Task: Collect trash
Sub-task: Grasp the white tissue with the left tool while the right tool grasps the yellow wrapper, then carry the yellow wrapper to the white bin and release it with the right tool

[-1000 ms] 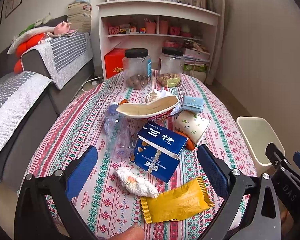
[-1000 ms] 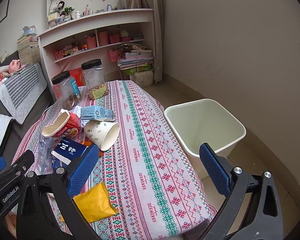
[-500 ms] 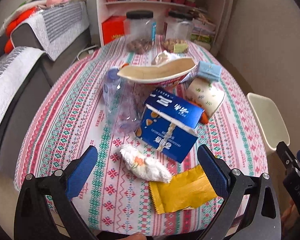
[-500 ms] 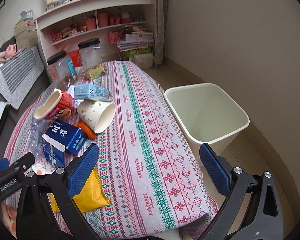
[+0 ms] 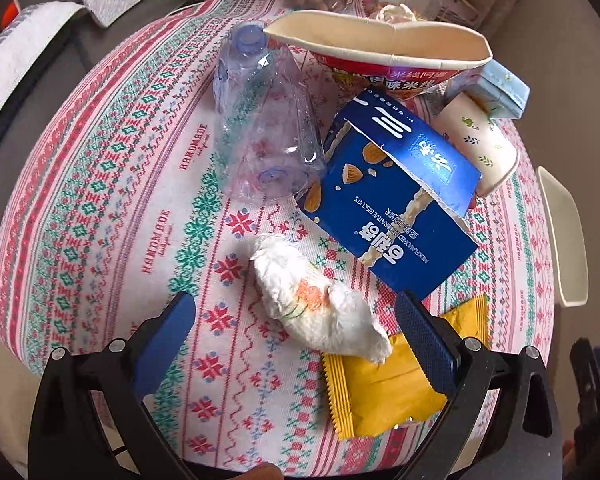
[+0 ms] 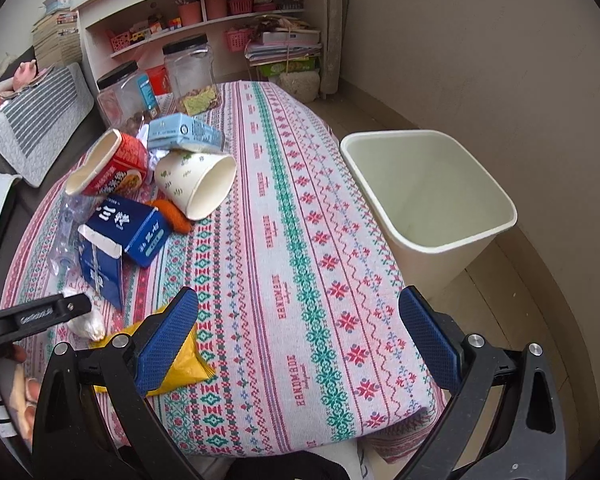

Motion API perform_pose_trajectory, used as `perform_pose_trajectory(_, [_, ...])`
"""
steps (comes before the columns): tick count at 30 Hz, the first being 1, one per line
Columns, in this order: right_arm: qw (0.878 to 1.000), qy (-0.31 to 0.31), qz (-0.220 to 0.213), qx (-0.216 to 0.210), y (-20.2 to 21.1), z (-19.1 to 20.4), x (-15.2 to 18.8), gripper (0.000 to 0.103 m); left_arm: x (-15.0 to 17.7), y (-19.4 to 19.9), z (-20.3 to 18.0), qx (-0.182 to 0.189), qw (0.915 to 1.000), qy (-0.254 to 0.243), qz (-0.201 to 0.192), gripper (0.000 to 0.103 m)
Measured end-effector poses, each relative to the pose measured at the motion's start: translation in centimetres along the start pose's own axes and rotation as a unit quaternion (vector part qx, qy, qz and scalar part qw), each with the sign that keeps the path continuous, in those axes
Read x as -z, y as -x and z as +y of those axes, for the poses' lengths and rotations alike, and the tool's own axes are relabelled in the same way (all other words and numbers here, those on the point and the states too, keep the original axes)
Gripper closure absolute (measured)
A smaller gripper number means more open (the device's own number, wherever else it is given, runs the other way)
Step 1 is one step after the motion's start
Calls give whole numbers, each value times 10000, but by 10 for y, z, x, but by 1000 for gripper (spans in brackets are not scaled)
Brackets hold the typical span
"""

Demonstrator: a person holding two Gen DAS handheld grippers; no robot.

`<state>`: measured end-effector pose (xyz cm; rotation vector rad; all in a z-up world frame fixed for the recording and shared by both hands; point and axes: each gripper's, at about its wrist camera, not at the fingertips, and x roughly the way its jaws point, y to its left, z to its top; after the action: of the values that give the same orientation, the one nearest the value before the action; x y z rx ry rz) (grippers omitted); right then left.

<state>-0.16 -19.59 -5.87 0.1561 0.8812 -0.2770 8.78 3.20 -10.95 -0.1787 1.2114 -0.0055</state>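
A crumpled white tissue (image 5: 316,304) lies on the patterned tablecloth, between the blue pads of my open left gripper (image 5: 296,344). Its right pad hangs over a yellow wrapper (image 5: 384,392). Beyond lie a torn blue biscuit box (image 5: 392,204), a clear plastic bottle (image 5: 260,120), a red noodle cup (image 5: 380,52), a paper cup (image 5: 480,144) and a light blue carton (image 5: 504,88). My right gripper (image 6: 298,340) is open and empty above the table's near end. A cream waste bin (image 6: 432,204) stands on the floor right of the table.
Two black-lidded jars (image 6: 188,68) stand at the table's far end, before a white shelf unit (image 6: 204,4). A grey sofa with striped covers (image 6: 40,112) runs along the left. The wall (image 6: 480,40) is close behind the bin. A hand (image 6: 8,380) holds the left gripper.
My left gripper has moved forward and tilted down, so the tissue now sits between its pads. My right gripper has shifted forward a little and tilted down; both stay open.
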Motion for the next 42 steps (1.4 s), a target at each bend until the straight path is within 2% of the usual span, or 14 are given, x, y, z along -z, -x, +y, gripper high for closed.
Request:
perform_pose_trajectory(2, [9999, -5, 100, -64, -4, 0, 4, 7, 0, -4, 0, 7, 10000, 57, -25, 15])
perform_pose_trajectory(4, [9997, 24, 166, -167, -8, 2, 9, 7, -1, -9, 1, 125, 9999, 38, 64, 38])
perform_pose_trajectory(5, [9995, 116, 140, -248, -9, 5, 11, 7, -1, -11, 2, 192, 9998, 7, 83, 40])
perform_pose_trajectory(6, [9991, 259, 90, -308, -10, 9, 14, 7, 0, -9, 2, 248, 9997, -73, 40, 51])
perform_pose_trajectory(7, [9985, 433, 52, -345, -11, 14, 16, 7, 1, -8, 2, 274, 9995, -155, 27, 54])
perform_pose_trajectory(12, [9841, 1575, 14, -815, -14, 46, 36, 7, 7, 5, 10, 364, 9987, -340, -96, 57])
perform_pose_trajectory(16, [9697, 2155, 28, -1146, -10, 68, 53, 7, 7, 24, 13, 292, 9977, -542, -284, 57])
perform_pose_trajectory(25, [9459, 3140, 121, -805, -31, 102, 64, 7, 11, 38, 31, 427, 9975, -469, -320, 56])
perform_pose_trajectory(29, [9479, 3016, 148, -1017, -44, 107, 48, 7, 9, 34, 28, 457, 9974, -438, -332, 56])
perform_pose_trajectory(32, [9528, 2700, 301, -1354, -56, 107, 34, 17, 7, 36, 25, 482, 9967, -461, -456, 56])
perform_pose_trajectory(36, [9585, 2334, 383, -1594, -67, 105, 20, 40, 4, 41, 24, 520, 9954, -461, -655, 56])
perform_pose_trajectory(38, [9620, 2169, 349, -1624, -71, 104, 16, 56, 2, 42, 25, 554, 9951, -432, -699, 56])
perform_pose_trajectory(40, [9652, 1973, 359, -1679, -74, 100, 10, 84, 3, 43, 25, 575, 9946, -420, -751, 56])
perform_pose_trajectory(42, [9668, 1665, 476, -1881, -79, 92, 5, 91, 3, 44, 23, 602, 9938, -437, -827, 56])
